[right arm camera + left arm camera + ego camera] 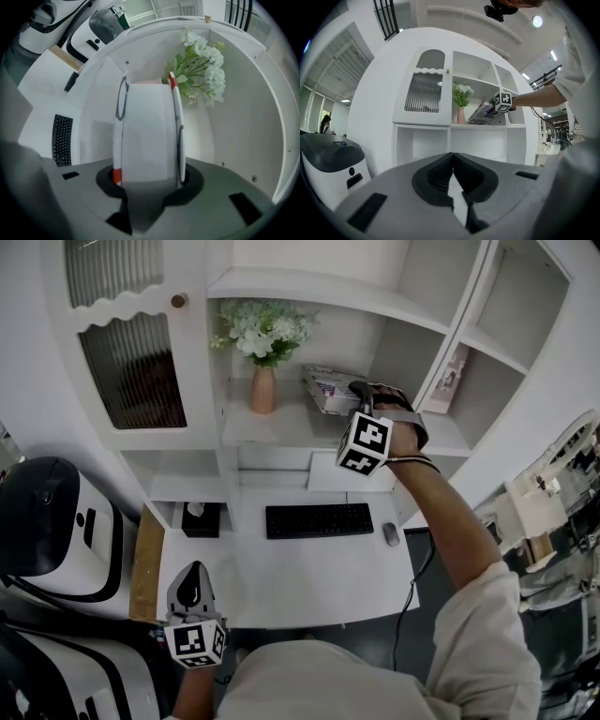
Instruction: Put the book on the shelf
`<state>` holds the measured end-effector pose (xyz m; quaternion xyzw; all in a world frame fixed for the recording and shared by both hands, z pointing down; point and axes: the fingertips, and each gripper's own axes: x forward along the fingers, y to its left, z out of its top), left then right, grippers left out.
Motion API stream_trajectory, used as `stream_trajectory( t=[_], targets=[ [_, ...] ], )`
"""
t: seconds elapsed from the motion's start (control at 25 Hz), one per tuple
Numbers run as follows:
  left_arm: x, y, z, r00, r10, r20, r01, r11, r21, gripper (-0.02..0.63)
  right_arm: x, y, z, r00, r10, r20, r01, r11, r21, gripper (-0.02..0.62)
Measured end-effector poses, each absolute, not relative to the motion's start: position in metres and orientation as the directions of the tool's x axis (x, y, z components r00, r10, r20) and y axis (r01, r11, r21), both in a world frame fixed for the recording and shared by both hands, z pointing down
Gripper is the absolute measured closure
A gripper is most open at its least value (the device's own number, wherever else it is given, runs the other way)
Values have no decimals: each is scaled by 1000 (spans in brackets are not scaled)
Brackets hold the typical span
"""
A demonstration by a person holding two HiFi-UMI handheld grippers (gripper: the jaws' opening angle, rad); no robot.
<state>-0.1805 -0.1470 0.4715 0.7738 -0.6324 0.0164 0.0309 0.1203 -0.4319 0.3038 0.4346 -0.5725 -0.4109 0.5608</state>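
My right gripper [354, 390] is shut on the book [330, 388], a thick volume with white page edges [147, 136] and a red-trimmed cover. It holds the book tilted inside the middle bay of the white shelf unit [281, 426], just right of a pink vase [262, 390] with white flowers [265, 329]. The flowers [201, 65] show right behind the book in the right gripper view. From the left gripper view the book [483, 113] leans beside the vase [461, 115]. My left gripper [190, 589] hangs low at the desk's front left, shut and empty.
A black keyboard [319, 520] and a mouse [391, 534] lie on the white desk [309, 577]. A cabinet door with ribbed glass [131, 371] is left of the bay. Another book [452, 379] stands in the right bay. White machines [47, 521] stand at the left.
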Motion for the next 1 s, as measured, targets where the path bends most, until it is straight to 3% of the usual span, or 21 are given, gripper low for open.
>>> stream_trajectory(
  t=[1.0],
  targets=[
    [-184, -155, 481, 182, -980, 85, -983, -179, 43, 601, 122, -447, 335, 32, -926, 375, 65, 377, 924, 406]
  ],
)
